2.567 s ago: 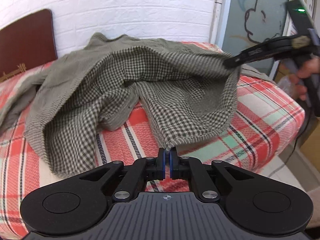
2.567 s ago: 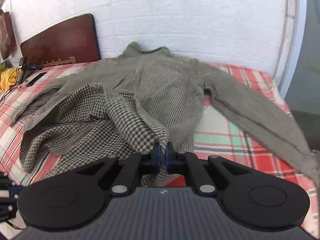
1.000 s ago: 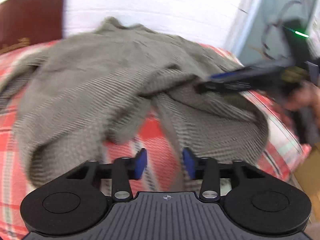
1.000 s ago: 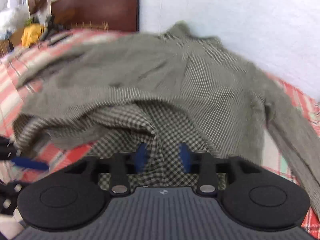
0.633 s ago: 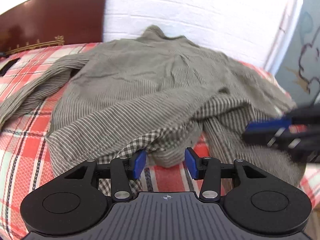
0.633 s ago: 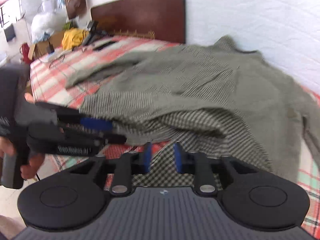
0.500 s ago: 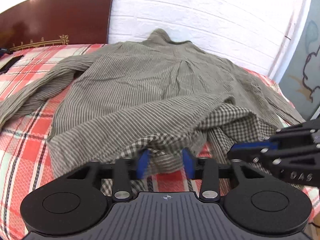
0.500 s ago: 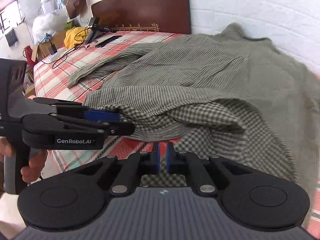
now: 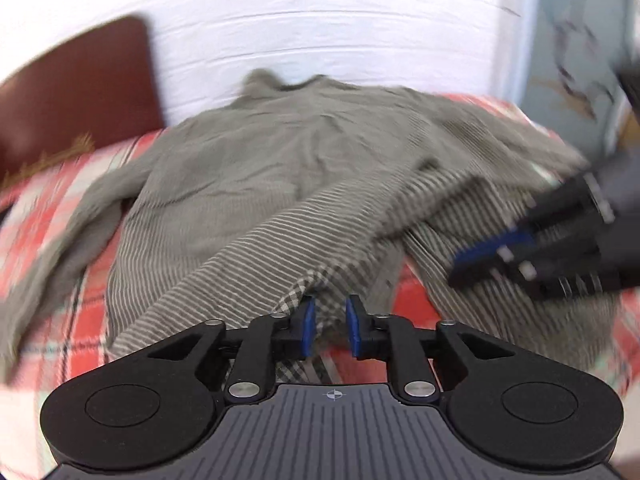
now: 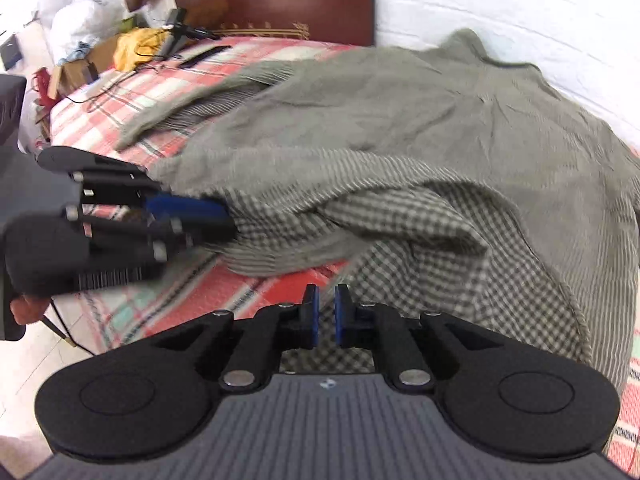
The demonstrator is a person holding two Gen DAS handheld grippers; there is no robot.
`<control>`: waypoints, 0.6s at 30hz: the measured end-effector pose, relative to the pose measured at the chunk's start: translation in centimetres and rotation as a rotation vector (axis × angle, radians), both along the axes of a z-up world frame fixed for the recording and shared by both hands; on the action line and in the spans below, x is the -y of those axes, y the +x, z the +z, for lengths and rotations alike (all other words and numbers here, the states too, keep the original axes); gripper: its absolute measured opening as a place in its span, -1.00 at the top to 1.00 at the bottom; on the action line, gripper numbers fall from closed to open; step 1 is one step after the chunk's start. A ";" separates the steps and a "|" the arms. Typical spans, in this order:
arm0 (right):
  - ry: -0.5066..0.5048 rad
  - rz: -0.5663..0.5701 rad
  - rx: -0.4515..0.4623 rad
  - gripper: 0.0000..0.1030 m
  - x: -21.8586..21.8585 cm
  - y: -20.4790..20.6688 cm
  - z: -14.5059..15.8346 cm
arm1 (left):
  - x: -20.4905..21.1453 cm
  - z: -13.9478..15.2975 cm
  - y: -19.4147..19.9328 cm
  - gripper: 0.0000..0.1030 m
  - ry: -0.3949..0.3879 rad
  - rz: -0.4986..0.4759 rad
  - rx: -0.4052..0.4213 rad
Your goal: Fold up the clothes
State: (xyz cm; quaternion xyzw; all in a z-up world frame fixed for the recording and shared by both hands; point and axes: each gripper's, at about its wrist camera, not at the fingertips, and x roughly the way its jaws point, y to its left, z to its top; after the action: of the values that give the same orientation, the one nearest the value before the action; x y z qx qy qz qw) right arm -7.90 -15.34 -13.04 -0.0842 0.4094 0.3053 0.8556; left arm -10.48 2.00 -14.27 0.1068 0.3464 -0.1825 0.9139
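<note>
Soft, light striped shirt [image 9: 280, 184] will sag and slide; best pinched at its checked hem [image 10: 400, 216]. Left gripper [image 9: 328, 326] is opening around that hem, not pinching; right gripper [image 10: 325, 314] sits nearly closed, with nothing visibly caught.

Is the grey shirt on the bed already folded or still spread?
Spread: the shirt lies open across the bed, only its hem bunched.
</note>
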 end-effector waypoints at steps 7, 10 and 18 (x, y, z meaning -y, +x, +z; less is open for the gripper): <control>-0.024 0.025 -0.010 0.60 -0.9 -0.3 -0.4 | 2.1 -0.6 -1.2 -0.18 0.150 -0.154 0.040; -0.038 0.024 -0.017 0.60 -1.2 -0.5 -0.6 | 2.5 -1.4 -0.4 -0.18 0.191 -0.178 0.029; -0.082 0.038 -0.018 0.26 -1.8 -0.7 -1.1 | 2.8 -2.6 0.2 0.93 0.316 -0.216 0.054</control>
State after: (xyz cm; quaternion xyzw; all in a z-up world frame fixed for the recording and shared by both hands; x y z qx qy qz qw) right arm -8.57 -13.50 -14.14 -0.1241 0.4277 0.3051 0.8418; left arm -10.27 -0.79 -16.86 0.2904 0.3323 -0.2202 0.8699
